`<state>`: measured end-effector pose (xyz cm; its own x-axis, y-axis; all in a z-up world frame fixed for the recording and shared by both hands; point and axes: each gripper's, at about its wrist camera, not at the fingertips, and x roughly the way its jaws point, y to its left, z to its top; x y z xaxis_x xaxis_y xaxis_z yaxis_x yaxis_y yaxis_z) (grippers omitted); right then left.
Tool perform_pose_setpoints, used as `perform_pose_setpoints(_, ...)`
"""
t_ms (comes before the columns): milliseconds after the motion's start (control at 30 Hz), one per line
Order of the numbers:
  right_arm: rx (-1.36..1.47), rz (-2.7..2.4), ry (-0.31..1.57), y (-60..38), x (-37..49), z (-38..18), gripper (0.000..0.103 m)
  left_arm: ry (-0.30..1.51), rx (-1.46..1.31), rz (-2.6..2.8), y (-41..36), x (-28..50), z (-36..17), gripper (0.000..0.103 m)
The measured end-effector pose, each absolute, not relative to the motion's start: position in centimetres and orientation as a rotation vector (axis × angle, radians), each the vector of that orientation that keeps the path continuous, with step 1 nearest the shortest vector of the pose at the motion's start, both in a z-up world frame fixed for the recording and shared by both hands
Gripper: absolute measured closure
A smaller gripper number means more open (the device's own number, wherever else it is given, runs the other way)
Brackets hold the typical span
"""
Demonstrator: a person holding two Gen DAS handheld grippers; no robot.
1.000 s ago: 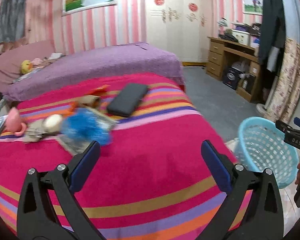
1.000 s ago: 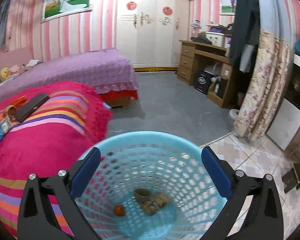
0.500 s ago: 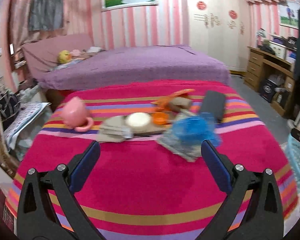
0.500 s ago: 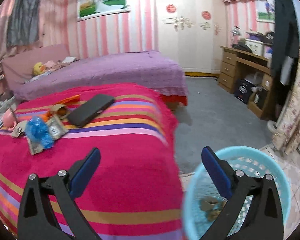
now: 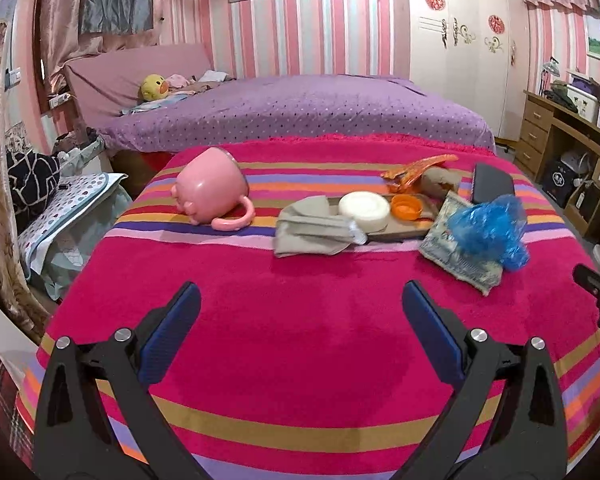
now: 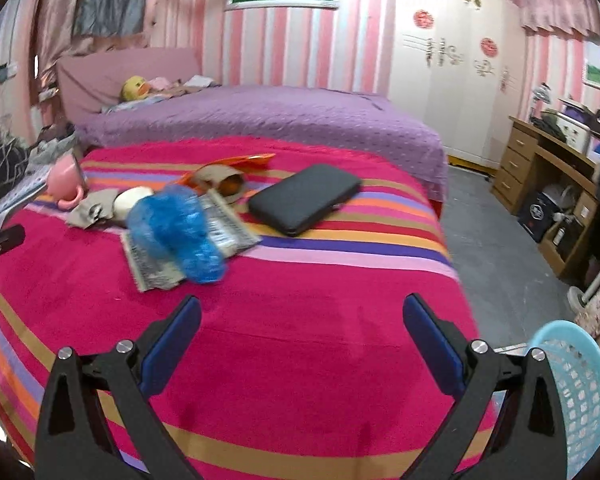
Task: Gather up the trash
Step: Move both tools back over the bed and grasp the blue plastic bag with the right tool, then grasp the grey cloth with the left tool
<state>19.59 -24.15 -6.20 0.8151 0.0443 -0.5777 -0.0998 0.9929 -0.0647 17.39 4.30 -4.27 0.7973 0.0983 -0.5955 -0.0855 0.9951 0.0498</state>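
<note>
A: Where do we stand? Both tools look empty to me.

B: They are. Our left gripper (image 5: 300, 312) has its jaws spread wide with nothing between them, hanging over bare blanket (image 5: 300, 360) short of the pile. Our right gripper (image 6: 302, 324) is just as wide and just as empty.

A: And the trash?

B: Clustered across the middle stripes: the crumpled blue bag (image 5: 488, 232) lying on a printed wrapper (image 5: 452, 258), the orange cap (image 5: 406, 207), the orange wrapper (image 5: 416, 168), and grey crumpled paper (image 5: 312, 228). The basket (image 6: 576, 392) sits off the bed's right edge, low beside our right tool.

A: So which piece do we go for?

B: We judge the blue bag the sensible pick for the right hand: it is nearest and puffy, so closing the fingers around its middle should gather it. We come down from above so the wrapper beneath does not drag along.

A: Anything we leave alone?

B: The pink mug (image 5: 212, 190) on its side and the black case (image 6: 304, 198) look like belongings, not rubbish, so we steer clear.
</note>
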Motion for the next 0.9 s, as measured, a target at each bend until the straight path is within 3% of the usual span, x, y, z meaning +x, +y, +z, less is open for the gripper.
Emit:
perform_pose_setpoints(500,-0.134,0.188,0.646,-16.8,25.0,-7.0,0.006,0.644,-0.02,0.134,8.6,19.0,-3.7,0.006)
perform_pose_setpoints(567,-0.131,0.2,0.655,-16.1,25.9,-7.2,0.014,0.641,-0.007,0.152,8.9,19.4,-3.8,0.006)
perform_pose_setpoints(667,-0.111,0.249,0.697,-15.4,27.2,-7.9,0.042,0.644,0.002,0.162,9.3,19.9,-4.1,0.006)
perform_pose_setpoints(700,-0.113,0.267,0.708,-15.3,27.3,-8.2,0.059,0.648,-0.001,0.162,9.4,20.1,-4.2,0.006)
perform_pose_setpoints(733,-0.12,0.272,0.705,-15.3,27.2,-8.2,0.066,0.657,-0.004,0.162,9.5,20.4,-4.4,0.006)
perform_pose_setpoints(900,-0.185,0.254,0.629,-16.0,24.9,-6.7,0.072,0.671,-0.005,0.164,9.4,21.5,-5.1,0.006)
